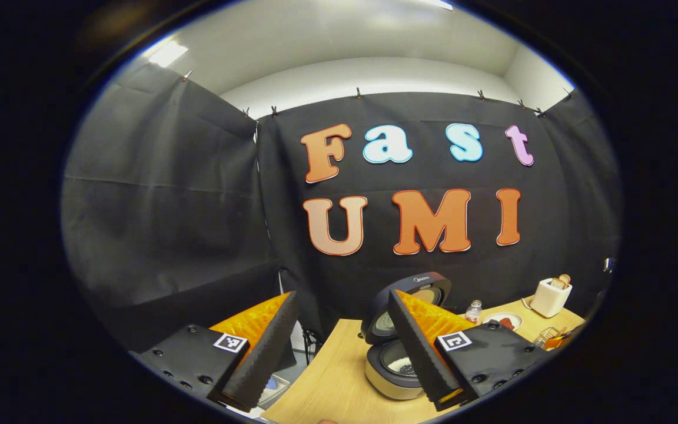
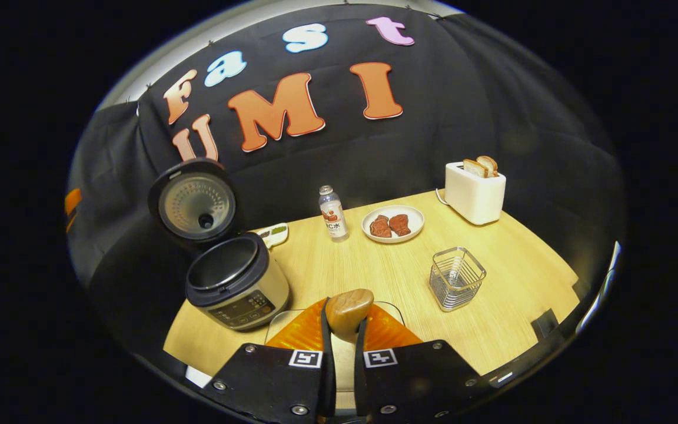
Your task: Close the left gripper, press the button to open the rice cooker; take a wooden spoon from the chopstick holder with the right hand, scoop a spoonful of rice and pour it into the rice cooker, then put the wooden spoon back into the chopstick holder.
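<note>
Black cloth walls close in a light wooden desk [image 2: 509, 282] on which the task's things stand. Clenched between the right gripper [image 2: 344, 347] fingers is the rounded brown wooden spoon [image 2: 348, 312], its bowl pointing forward over a clear shallow container [image 2: 395, 309] at the desk's near edge; whether rice lies in the spoon bowl cannot be told. The cream-bodied rice cooker with a dark rim [image 2: 236, 282] stands at the desk's left edge, its round lid [image 2: 196, 203] raised upright, so the pot mouth is free to receive rice. The empty wire chopstick holder [image 2: 457, 278] waits towards the desk's right side. The left gripper [image 1: 339, 347] hangs released, fingers apart, near the cooker. I judge the step in hand to be scooping or carrying rice: keep the spoon level, travel left over the pot's middle, and tip only once above the rim, well clear of the lid.
</note>
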Demonstrator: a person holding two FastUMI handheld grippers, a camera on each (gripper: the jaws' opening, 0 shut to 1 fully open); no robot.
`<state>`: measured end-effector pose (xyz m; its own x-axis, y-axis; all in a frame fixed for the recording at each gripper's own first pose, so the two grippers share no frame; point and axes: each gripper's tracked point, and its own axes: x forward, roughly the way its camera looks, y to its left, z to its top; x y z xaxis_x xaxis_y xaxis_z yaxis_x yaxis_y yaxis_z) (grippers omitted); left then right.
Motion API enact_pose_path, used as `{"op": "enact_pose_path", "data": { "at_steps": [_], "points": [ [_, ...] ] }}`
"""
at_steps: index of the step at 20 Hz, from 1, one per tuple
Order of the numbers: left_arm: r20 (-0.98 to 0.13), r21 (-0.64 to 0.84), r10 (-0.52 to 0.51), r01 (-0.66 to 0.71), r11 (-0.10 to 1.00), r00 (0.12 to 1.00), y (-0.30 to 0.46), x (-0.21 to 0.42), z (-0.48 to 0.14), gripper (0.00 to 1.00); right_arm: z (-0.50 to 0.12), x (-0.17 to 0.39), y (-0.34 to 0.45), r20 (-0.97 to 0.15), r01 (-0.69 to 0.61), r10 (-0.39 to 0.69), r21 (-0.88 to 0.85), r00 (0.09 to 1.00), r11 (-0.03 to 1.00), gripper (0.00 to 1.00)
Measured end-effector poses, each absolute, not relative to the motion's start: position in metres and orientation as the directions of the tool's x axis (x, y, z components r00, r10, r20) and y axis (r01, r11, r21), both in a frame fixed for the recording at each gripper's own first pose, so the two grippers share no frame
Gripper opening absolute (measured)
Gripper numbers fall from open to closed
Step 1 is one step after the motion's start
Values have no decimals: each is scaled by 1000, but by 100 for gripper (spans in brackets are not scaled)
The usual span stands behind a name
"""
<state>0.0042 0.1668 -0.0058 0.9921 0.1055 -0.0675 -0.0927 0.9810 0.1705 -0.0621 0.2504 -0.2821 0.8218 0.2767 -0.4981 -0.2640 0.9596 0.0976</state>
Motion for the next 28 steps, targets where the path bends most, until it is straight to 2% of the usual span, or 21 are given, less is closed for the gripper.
{"op": "enact_pose_path", "data": {
  "at_steps": [2, 3, 4, 7, 20, 23, 28],
  "points": [
    [-77, 170, 106, -91, 981, 991, 164, 2, -10, 100, -294, -63, 249, -517, -268, 259, 58, 816, 962, 12],
    [-78, 174, 113, -98, 980, 991, 166, 1, -10, 100, -300, -62, 249, -529, -270, 254, 47, 810, 962, 7],
    [-77, 179, 119, -103, 978, 990, 166, 0, -11, 100, -303, -64, 250, -539, -278, 255, 40, 803, 960, 11],
    [-79, 186, 128, -111, 976, 989, 169, -3, -12, 100, -304, -62, 252, -547, -270, 247, 40, 799, 962, 12],
    [-117, 150, 169, -151, 977, 979, 198, -12, -26, 100, -328, -70, 272, -596, -127, 287, 296, 750, 947, 12],
    [-119, 149, 179, -160, 976, 977, 202, -13, -26, 98, -328, -67, 272, -596, -79, 309, 380, 741, 922, 12],
    [-116, 156, 167, -149, 977, 979, 197, -13, -23, 100, -330, -64, 271, -594, -21, 358, 498, 720, 867, 12]
  ]
}}
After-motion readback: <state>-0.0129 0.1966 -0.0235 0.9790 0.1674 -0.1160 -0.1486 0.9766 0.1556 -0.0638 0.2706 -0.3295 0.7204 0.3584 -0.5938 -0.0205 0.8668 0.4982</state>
